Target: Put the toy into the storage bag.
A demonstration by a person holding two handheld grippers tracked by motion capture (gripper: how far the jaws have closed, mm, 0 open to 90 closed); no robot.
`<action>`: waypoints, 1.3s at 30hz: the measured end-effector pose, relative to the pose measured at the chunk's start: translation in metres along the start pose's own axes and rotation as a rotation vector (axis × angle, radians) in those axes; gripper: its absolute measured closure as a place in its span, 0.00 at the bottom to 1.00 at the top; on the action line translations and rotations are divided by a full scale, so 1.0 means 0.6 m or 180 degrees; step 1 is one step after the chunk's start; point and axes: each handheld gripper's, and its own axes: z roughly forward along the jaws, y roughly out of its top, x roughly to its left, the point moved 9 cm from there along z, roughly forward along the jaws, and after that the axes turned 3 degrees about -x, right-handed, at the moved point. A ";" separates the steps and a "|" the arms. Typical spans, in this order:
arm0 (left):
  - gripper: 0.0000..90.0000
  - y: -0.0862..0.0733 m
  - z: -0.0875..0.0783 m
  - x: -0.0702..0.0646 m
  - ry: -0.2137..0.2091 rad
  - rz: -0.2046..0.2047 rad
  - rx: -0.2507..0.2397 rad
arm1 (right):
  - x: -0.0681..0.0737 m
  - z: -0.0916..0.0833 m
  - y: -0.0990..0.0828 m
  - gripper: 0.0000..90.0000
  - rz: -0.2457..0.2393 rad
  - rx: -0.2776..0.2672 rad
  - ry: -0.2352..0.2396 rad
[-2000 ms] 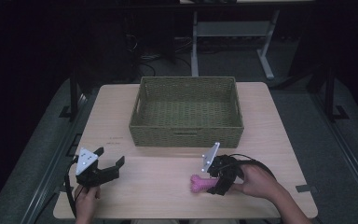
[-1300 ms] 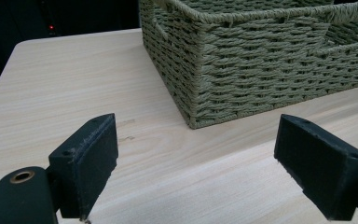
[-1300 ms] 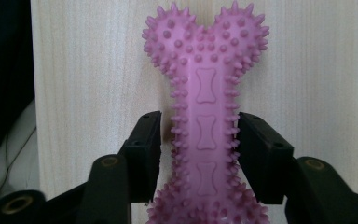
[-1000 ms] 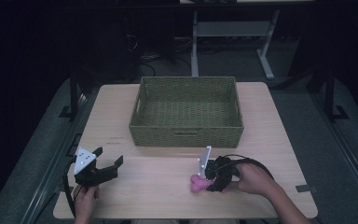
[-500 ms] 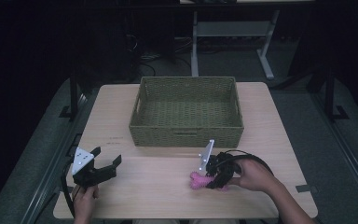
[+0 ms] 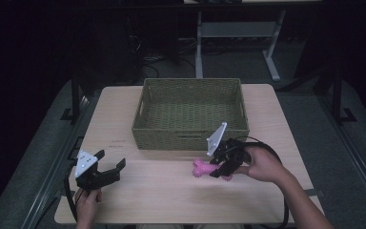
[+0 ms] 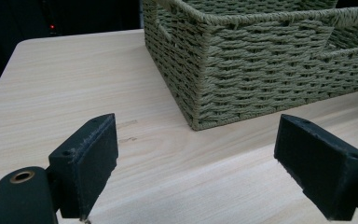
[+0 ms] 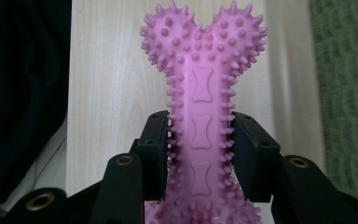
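The right gripper (image 6: 218,167) has its fingers squeezed tight on the spiky pink rubber bone toy (image 8: 204,140) and has just lifted it off the tabletop (image 6: 162,191). Next stop looks like the green woven basket (image 6: 190,133). The left gripper (image 6: 106,172) waits, fingers wide open and holding nothing.

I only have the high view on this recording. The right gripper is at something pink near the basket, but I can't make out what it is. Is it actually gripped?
Observer: Yes. In the right gripper view the right gripper has both pads pressed on the shaft of a pink spiky toy bone.
Operator: And the left gripper, anything in it?
Observer: No. The left gripper has its jaws wide apart over bare table.
Operator: What is it facing?
Observer: A near corner of the woven basket.
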 end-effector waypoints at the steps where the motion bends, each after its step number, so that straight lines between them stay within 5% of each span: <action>1: 0.14 0.001 0.000 0.001 0.0006 -0.0004 -0.0015 | -0.003 -0.006 0.002 0.65 0.0019 -0.0029 0.0000; 9: 0.14 0.000 -0.004 0.011 0.0043 -0.0047 -0.0025 | -0.021 -0.041 0.015 0.65 0.0066 -0.0113 0.0002; 39: 0.14 0.002 -0.001 0.006 0.0000 -0.0032 -0.0021 | -0.086 -0.099 0.058 0.65 0.0119 -0.0175 -0.0023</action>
